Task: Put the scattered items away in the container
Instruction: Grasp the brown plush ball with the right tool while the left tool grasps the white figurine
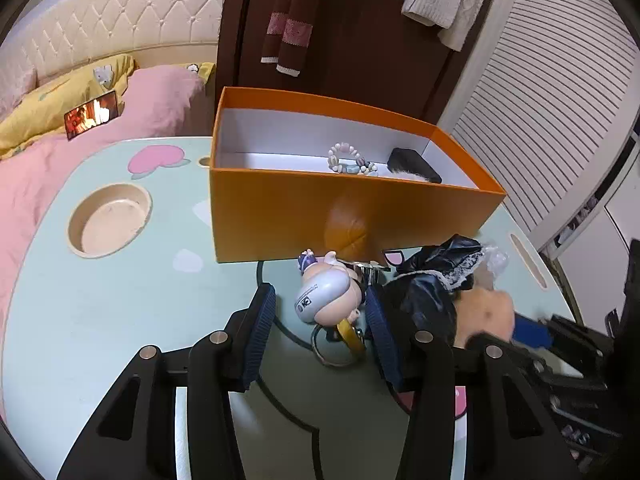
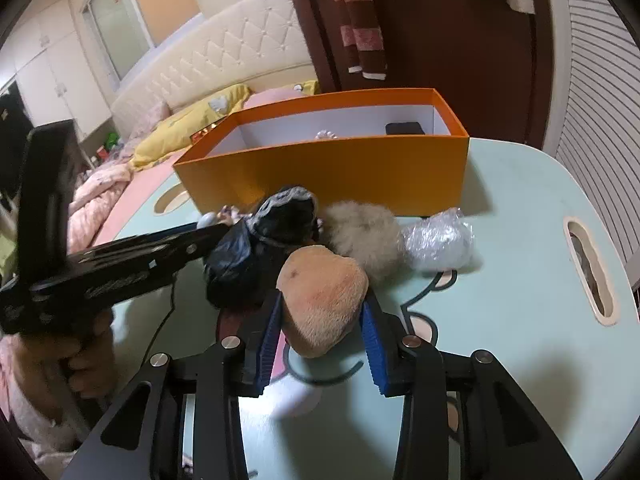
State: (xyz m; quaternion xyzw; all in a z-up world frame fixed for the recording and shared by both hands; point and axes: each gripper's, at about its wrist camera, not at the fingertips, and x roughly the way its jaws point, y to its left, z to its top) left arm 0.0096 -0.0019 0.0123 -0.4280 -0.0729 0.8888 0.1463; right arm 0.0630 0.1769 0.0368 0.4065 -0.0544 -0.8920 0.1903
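Beside orange box (image 1: pixel 352 216), scattered toys (image 2: pixel 324 304)

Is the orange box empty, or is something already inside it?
Not empty. The orange box is open-topped, and a beaded bracelet and a dark object lie on its white floor at the right end; the rest is bare.

one orange box (image 1: pixel 352 216), one bead bracelet (image 1: pixel 350 159), one toy figure (image 1: pixel 328 296), one plastic-wrapped ball (image 2: pixel 440 240).

We see a matt orange cardboard box (image 1: pixel 280 216), a glossy plastic figurine (image 1: pixel 328 296), a fuzzy tan plush (image 2: pixel 324 300), crinkled clear plastic wrap (image 2: pixel 438 244) and ribbed blue gripper pads (image 2: pixel 269 340).
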